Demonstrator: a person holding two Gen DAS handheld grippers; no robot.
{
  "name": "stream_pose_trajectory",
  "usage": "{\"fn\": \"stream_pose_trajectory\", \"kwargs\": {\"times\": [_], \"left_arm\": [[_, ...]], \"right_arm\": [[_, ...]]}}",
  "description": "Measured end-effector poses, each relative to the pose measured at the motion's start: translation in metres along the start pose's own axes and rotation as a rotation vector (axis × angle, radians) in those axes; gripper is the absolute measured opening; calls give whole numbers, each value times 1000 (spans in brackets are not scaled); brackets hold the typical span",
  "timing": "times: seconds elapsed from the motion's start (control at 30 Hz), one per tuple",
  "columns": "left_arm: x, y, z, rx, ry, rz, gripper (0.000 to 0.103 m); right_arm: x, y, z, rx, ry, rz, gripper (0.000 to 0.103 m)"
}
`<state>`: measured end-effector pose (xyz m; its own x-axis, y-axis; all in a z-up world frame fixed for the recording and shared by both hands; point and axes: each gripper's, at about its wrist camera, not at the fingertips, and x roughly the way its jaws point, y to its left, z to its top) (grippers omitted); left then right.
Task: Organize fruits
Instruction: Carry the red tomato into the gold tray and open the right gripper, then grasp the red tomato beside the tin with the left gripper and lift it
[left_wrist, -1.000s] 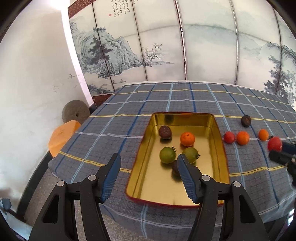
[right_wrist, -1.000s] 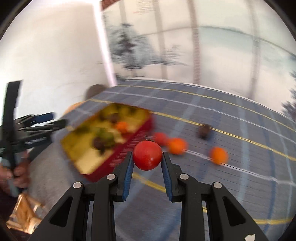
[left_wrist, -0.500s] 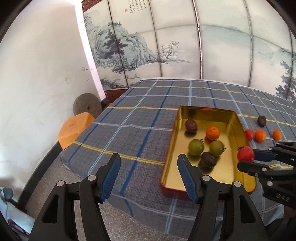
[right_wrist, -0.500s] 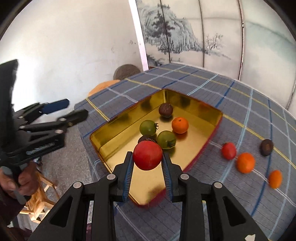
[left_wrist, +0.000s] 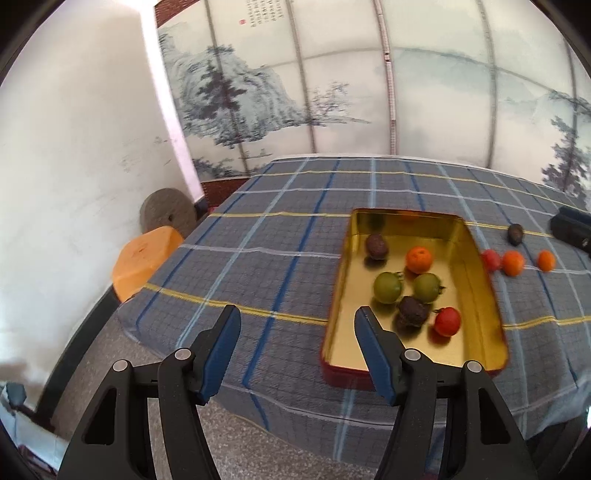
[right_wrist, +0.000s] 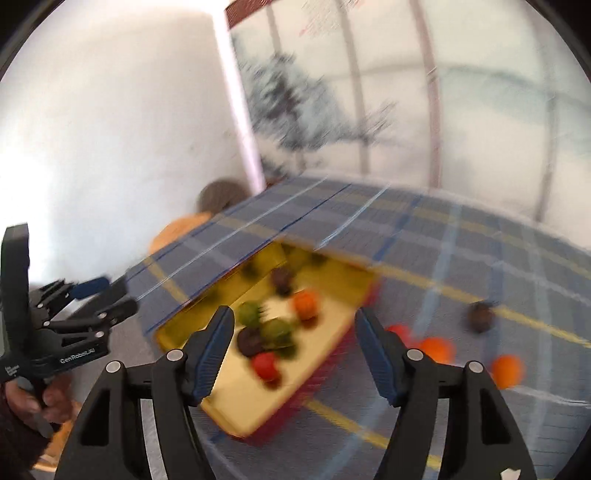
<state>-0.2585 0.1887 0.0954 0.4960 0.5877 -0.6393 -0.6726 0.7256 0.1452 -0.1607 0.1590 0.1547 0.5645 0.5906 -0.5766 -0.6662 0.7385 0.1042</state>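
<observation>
Through my left gripper (left_wrist: 297, 334), jaws spread and empty, I am watching the small red tomato (left_wrist: 447, 321) lying in the gold metal tray (left_wrist: 343, 306) near its front edge, beside a dark fruit (left_wrist: 412, 310).

My right gripper (right_wrist: 293, 334) has just been opening, nothing between its jaws, so the tomato (right_wrist: 265, 364) joins the sorted fruit.

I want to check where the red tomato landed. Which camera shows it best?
The left wrist view: the red tomato is sharp, lying in the gold tray beside a dark fruit. The right wrist view shows it blurred.
</observation>
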Motion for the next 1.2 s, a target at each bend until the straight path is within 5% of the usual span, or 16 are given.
{"fn": "stream_pose_trajectory", "kwargs": {"times": [0.13,0.37,0.5,0.63,0.73,0.97,1.2], "left_arm": [[-7,-13,6,25,7,-122,65],[-15,-72,29,173,20,-310,65],[-11,-106,53,245,47,-470,65],[4,-145,83,397,62,-612,65],[19,-179,98,605,99,-703,65],[66,-241,101,972,233,-729,65],[117,-257,102,1072,298,-720,59]], "right_arm": [[-44,-54,-22,35,-38,-200,70],[-72,-166,-82,155,125,-525,61],[-80,-207,-105,210,170,-613,61],[-87,-234,-118,277,166,-614,61],[-85,-240,-122,303,161,-583,61],[-78,-242,-125,326,148,-520,61],[-71,-240,-126,333,166,-484,61]]}}
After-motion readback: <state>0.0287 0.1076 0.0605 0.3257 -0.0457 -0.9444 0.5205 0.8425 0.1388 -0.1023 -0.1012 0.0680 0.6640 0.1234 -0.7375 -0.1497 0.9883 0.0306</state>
